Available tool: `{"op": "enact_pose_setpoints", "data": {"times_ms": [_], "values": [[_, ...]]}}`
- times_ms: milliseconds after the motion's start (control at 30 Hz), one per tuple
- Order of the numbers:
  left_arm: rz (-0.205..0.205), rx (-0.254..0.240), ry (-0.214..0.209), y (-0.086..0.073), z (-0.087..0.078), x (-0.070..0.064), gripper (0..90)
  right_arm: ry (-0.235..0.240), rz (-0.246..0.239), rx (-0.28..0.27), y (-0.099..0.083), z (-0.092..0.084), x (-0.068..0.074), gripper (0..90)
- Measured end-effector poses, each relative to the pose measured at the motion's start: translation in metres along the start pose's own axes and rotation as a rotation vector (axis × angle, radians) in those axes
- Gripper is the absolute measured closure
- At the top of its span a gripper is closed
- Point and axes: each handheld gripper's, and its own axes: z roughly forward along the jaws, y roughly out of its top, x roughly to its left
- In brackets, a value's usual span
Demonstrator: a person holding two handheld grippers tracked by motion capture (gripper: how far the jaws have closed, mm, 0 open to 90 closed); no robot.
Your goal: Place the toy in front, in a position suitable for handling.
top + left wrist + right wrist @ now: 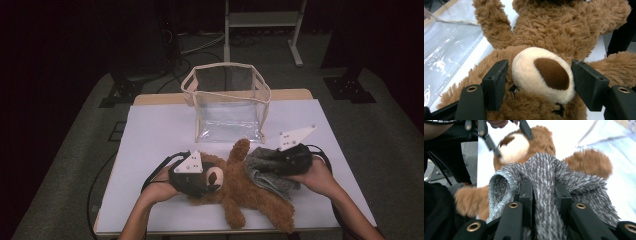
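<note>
A brown teddy bear [245, 192] lies on its back on the white table [160, 130], head to the left. My left gripper [212, 180] sits at the head. In the left gripper view its jaws [540, 82] stand on either side of the cream muzzle [529, 72] and touch the fur on both sides. My right gripper [274, 164] is at the bear's far side, shut on a grey fuzzy knitted garment [270, 179]. In the right gripper view the bunched fabric [544, 167] is pinched between the jaws [544, 188], with the bear [584, 162] behind it.
A clear plastic bag [227, 107] with cream trim stands open-topped at the back middle of the table, just past the bear's raised arm [240, 147]. Both forearms come in from the near edge. Cables trail off the table's left and right sides.
</note>
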Motion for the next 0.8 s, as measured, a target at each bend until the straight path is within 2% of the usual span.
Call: {"op": "enact_pose_setpoints", "data": {"times_ms": [133,200,300,367,500,600,633,733,800], "values": [[0.012,0.002,-0.008,0.001,-0.004,0.001,31.3,0.016,-0.016,0.009,0.012,0.017,-0.006,72.1],[0.008,-0.003,-0.021,0.001,-0.008,0.002,30.4,0.027,-0.013,0.025,0.010,0.026,-0.008,72.1],[-0.008,-0.045,-0.031,0.002,-0.016,0.005,29.1,0.045,0.007,0.010,0.001,0.029,-0.006,72.2],[-0.015,-0.073,-0.027,0.003,-0.023,0.006,27.7,0.057,0.013,-0.013,-0.006,0.026,-0.002,72.2],[-0.025,-0.106,0.021,0.004,-0.032,0.009,27.7,0.074,0.003,-0.041,-0.017,0.023,0.007,72.4],[-0.042,-0.094,0.023,0.001,-0.030,0.011,28.1,0.069,-0.014,-0.044,-0.020,0.020,0.013,72.5],[-0.047,-0.065,0.010,-0.002,-0.026,0.011,28.2,0.066,-0.016,-0.043,-0.021,0.020,0.014,72.5],[-0.083,-0.058,-0.035,-0.008,-0.018,0.012,32.1,0.057,-0.016,-0.035,-0.022,0.017,0.015,72.5],[-0.090,-0.049,-0.035,-0.009,-0.016,0.013,33.3,0.053,-0.018,-0.018,-0.017,0.017,0.014,72.5]]}}
